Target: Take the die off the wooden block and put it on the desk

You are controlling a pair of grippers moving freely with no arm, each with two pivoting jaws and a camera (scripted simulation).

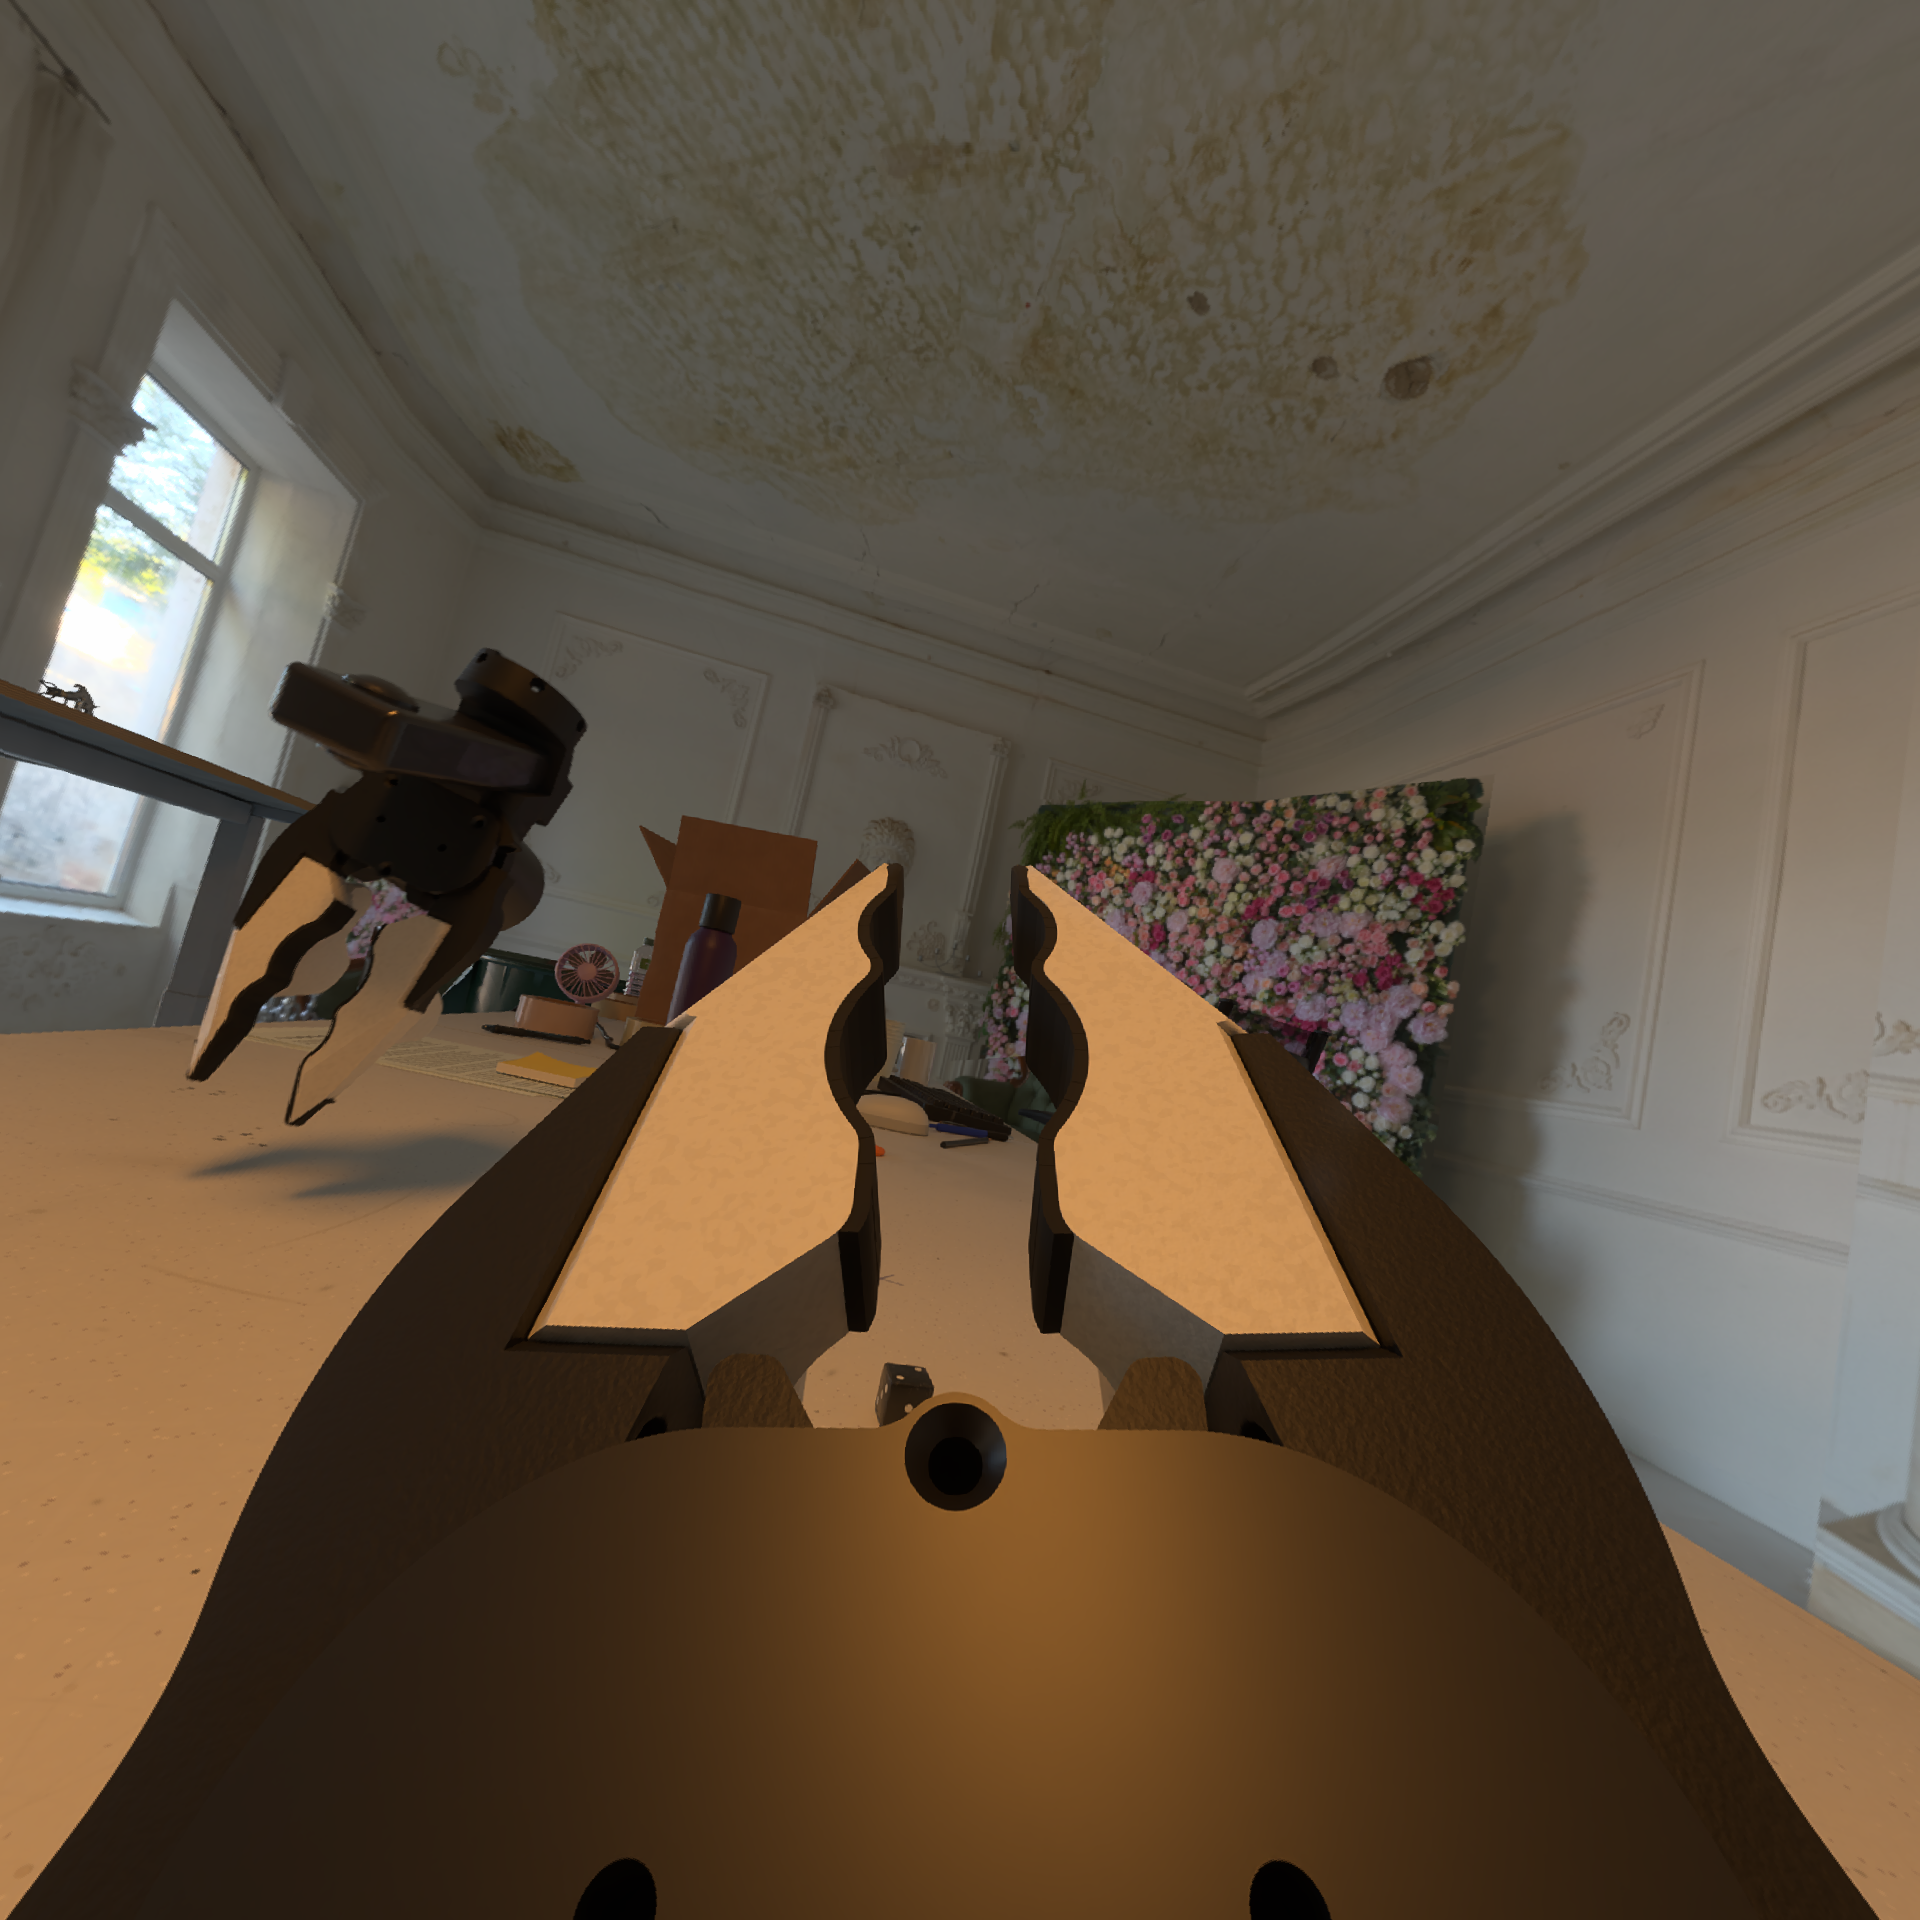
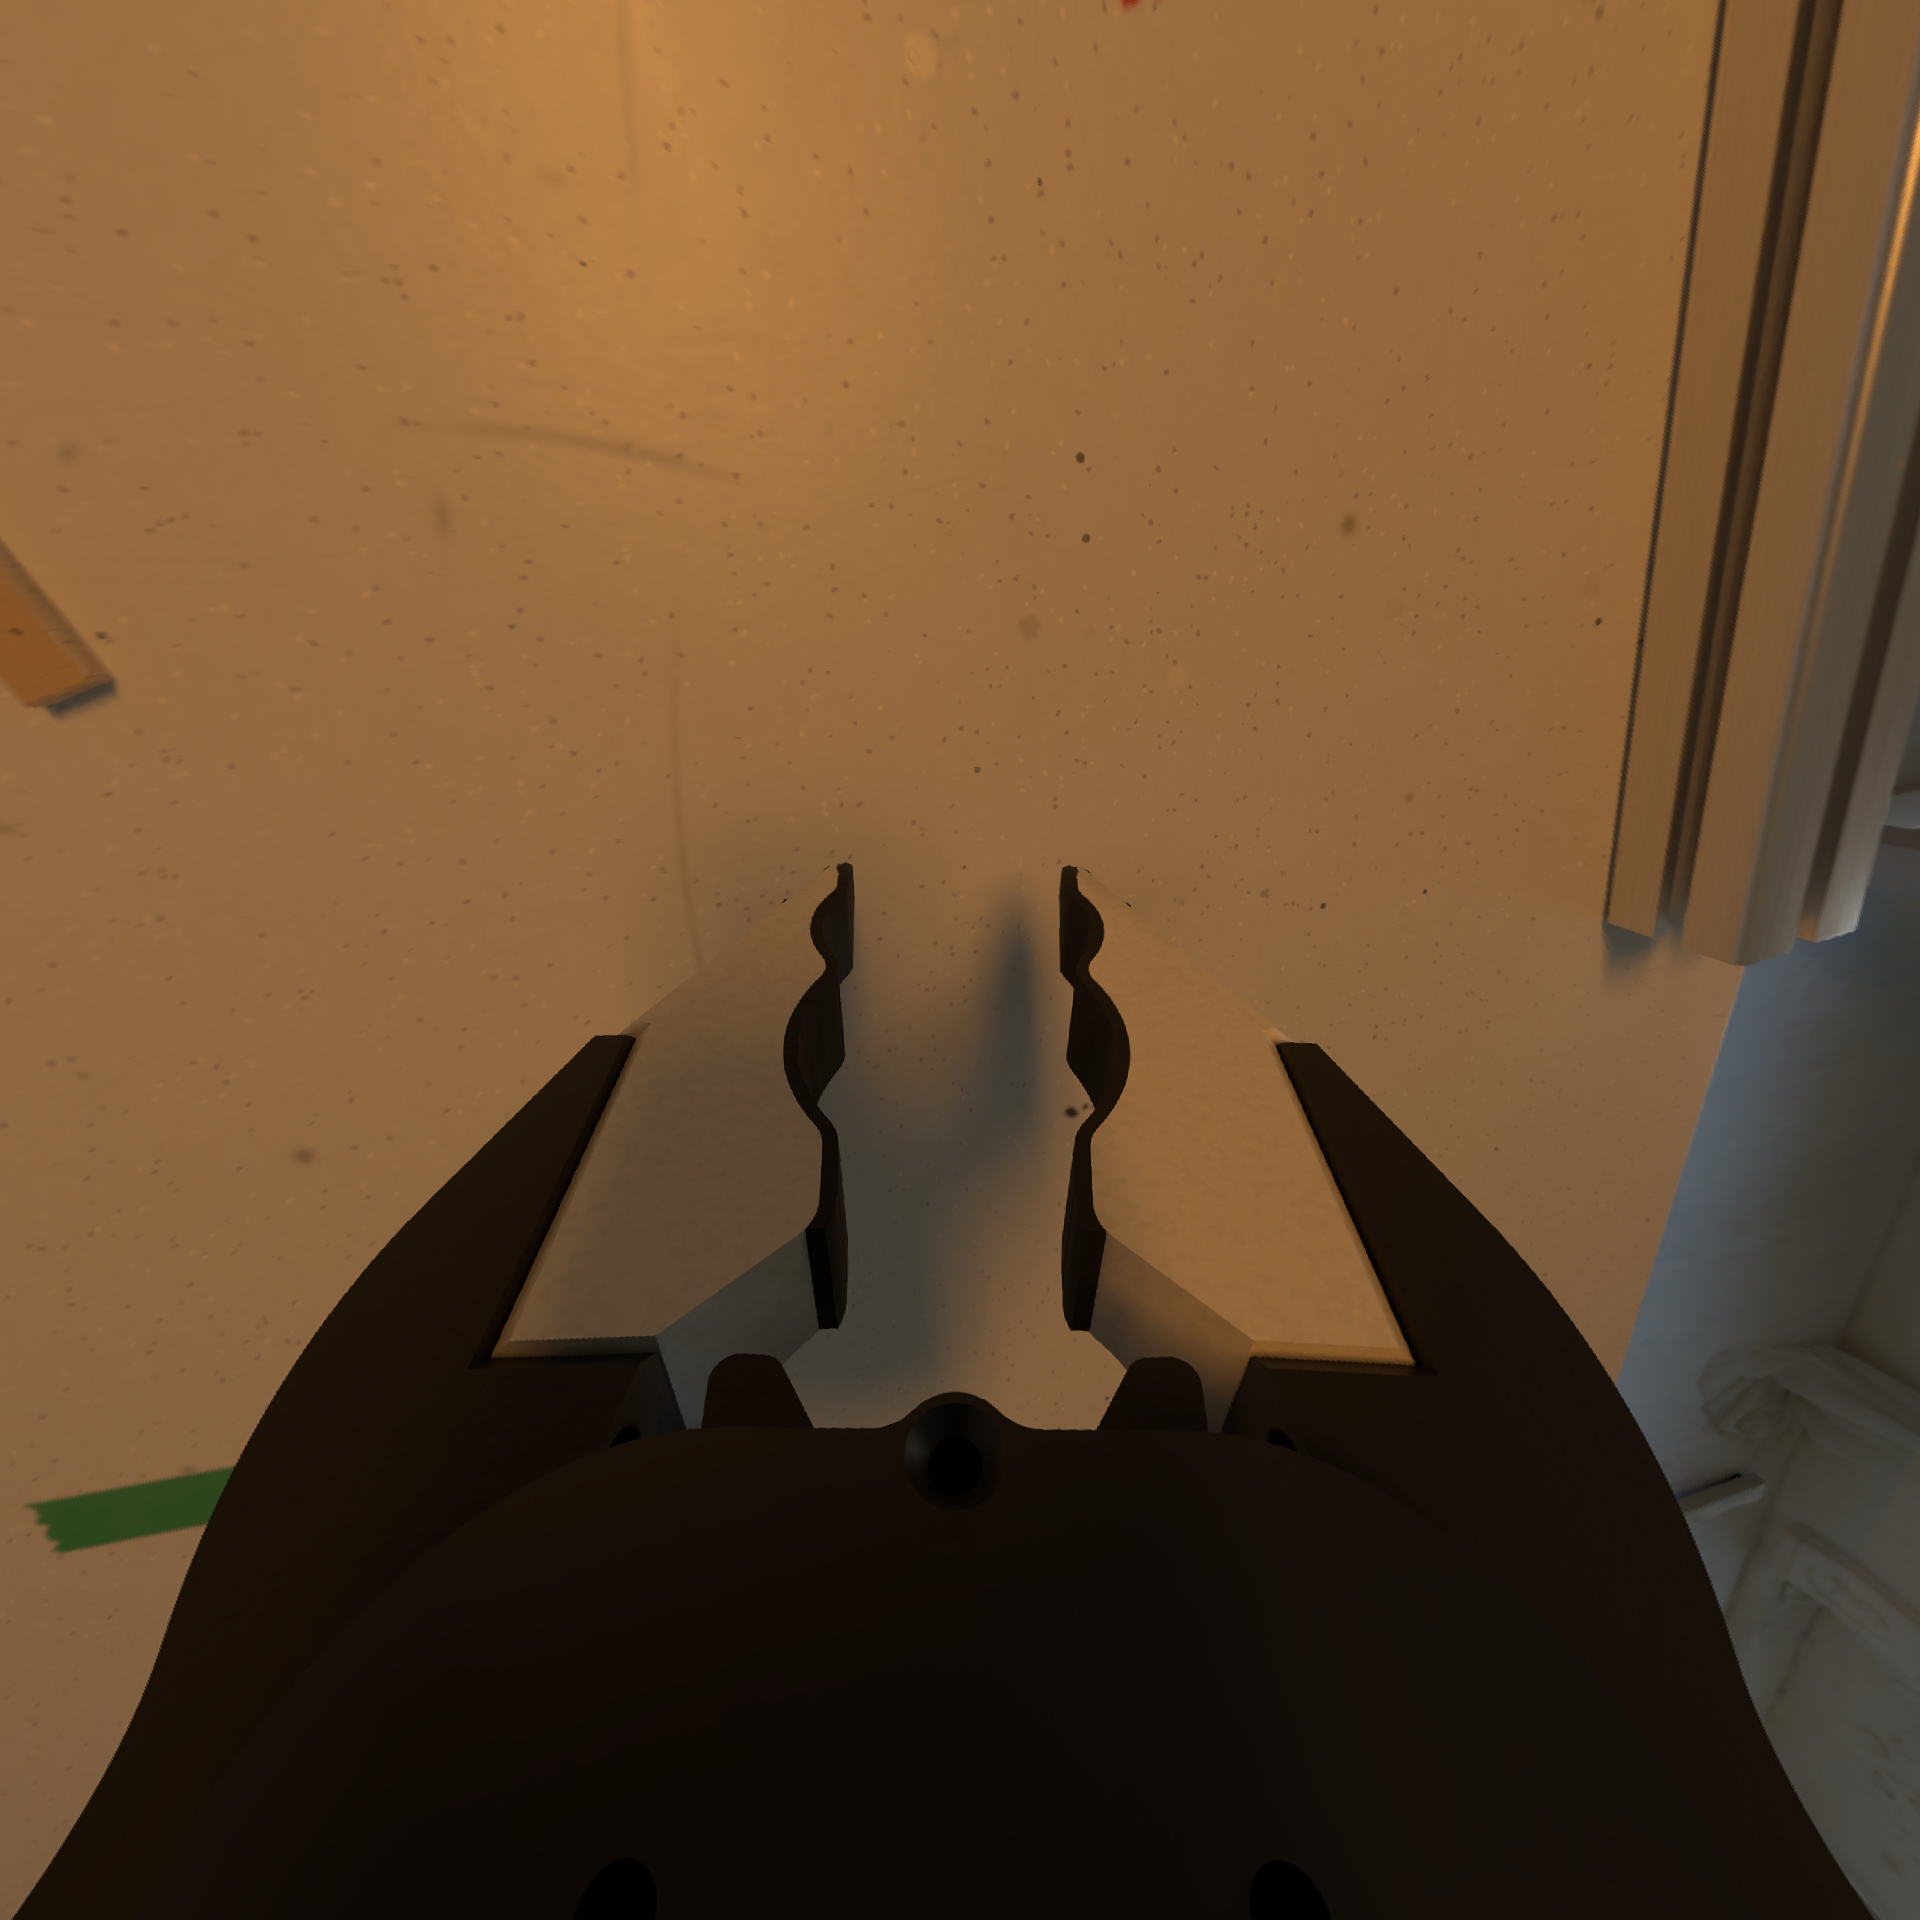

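Observation:
A small black die (image 1: 902, 1390) with white pips rests on the tan desk (image 1: 156, 1299), low between the bases of my left gripper's fingers and partly hidden by the gripper body. My left gripper (image 1: 958, 883) is open and empty, held level just above the desk. My right gripper (image 1: 252, 1091) hovers open over the desk to the left, fingers pointing down. In the right wrist view it (image 2: 958, 878) is open and empty over bare desk (image 2: 727, 416). I see no wooden block that I can tell apart.
At the desk's far end stand a cardboard box (image 1: 727, 883), a purple bottle (image 1: 707, 951), a small pink fan (image 1: 587, 971), a yellow pad (image 1: 540, 1068) and pens (image 1: 966, 1132). A flower wall (image 1: 1247, 935) stands behind. Green tape (image 2: 125, 1507), a wooden strip (image 2: 47, 634) and a pale rail (image 2: 1766, 468) show below.

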